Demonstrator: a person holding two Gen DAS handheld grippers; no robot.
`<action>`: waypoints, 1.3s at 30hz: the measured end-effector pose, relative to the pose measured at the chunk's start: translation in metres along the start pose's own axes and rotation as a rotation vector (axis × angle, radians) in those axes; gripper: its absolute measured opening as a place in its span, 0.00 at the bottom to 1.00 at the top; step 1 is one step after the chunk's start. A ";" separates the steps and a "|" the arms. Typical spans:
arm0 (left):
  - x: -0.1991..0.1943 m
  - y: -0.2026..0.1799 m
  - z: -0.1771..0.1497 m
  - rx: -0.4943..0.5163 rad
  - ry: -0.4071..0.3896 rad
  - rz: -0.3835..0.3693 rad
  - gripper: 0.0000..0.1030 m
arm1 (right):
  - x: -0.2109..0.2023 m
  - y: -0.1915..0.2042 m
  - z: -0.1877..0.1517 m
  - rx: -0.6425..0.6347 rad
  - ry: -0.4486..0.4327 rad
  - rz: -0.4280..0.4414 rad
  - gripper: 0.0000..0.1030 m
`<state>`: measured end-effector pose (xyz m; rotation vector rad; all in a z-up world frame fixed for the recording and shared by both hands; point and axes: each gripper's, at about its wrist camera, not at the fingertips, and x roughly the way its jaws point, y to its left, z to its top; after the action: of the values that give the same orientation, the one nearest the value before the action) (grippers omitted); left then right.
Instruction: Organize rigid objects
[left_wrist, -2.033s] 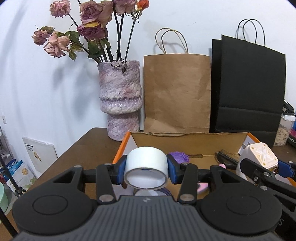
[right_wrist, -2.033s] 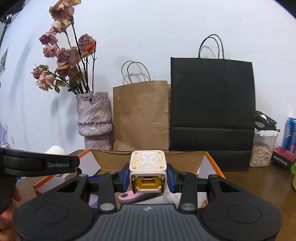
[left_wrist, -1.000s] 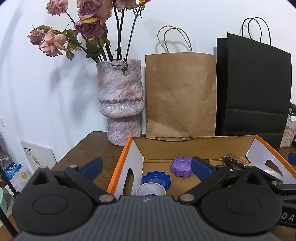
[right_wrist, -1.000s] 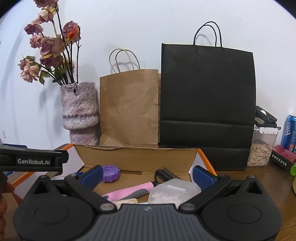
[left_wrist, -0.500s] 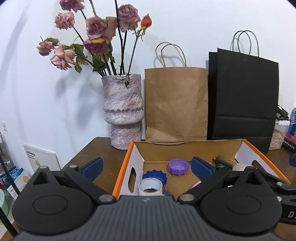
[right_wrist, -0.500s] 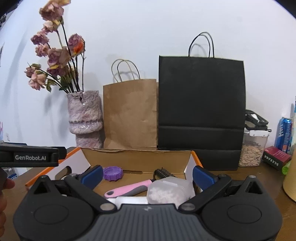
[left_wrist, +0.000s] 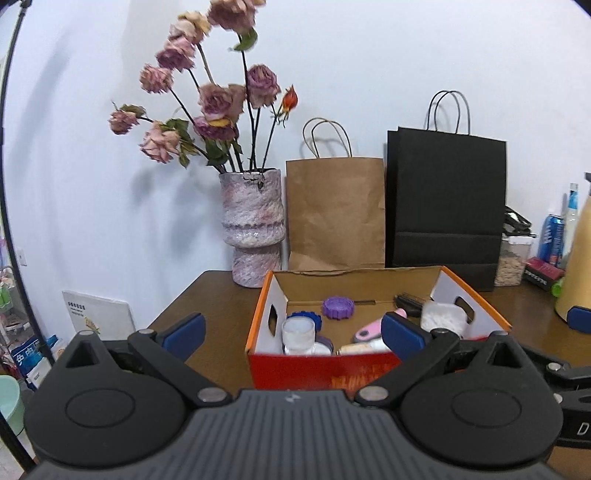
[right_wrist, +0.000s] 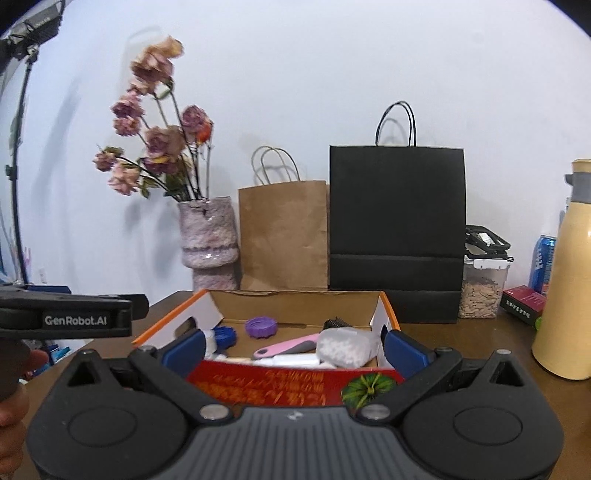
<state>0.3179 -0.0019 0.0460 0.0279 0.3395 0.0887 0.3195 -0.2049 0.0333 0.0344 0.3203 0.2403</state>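
Both hand-held grippers released above the worktop, items lying in the open cardboard box.

The left hand-held gripper (left_wrist: 293, 334) has its blue-padded fingers spread wide with nothing between them, and the right hand-held gripper (right_wrist: 293, 345) is likewise spread and empty, both just short of the red front wall of the cardboard box (left_wrist: 321, 367). Inside the box lie a white tape roll (left_wrist: 298, 332) at the front left, a blue cap (left_wrist: 304, 317) just behind it, a purple cap (left_wrist: 338, 306) toward the back, a pink-handled brush (right_wrist: 286, 345) across the middle, and a frosted plastic container (right_wrist: 347, 347) at the right. Behind the box on the brown worktop (left_wrist: 221, 295) stand a vase of dried roses (left_wrist: 253, 229), a brown paper bag (left_wrist: 334, 212) and a black paper bag (left_wrist: 447, 206).
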 end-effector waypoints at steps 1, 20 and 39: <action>-0.011 0.001 -0.002 0.001 -0.003 -0.001 1.00 | -0.011 0.002 -0.001 -0.005 -0.003 0.002 1.00; -0.188 0.018 -0.066 0.005 -0.027 -0.018 1.00 | -0.199 0.029 -0.036 -0.015 -0.056 0.013 1.00; -0.237 0.026 -0.091 0.005 -0.008 -0.012 1.00 | -0.253 0.049 -0.056 -0.036 -0.061 0.041 1.00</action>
<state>0.0633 0.0039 0.0398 0.0309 0.3317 0.0760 0.0576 -0.2179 0.0610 0.0127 0.2543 0.2852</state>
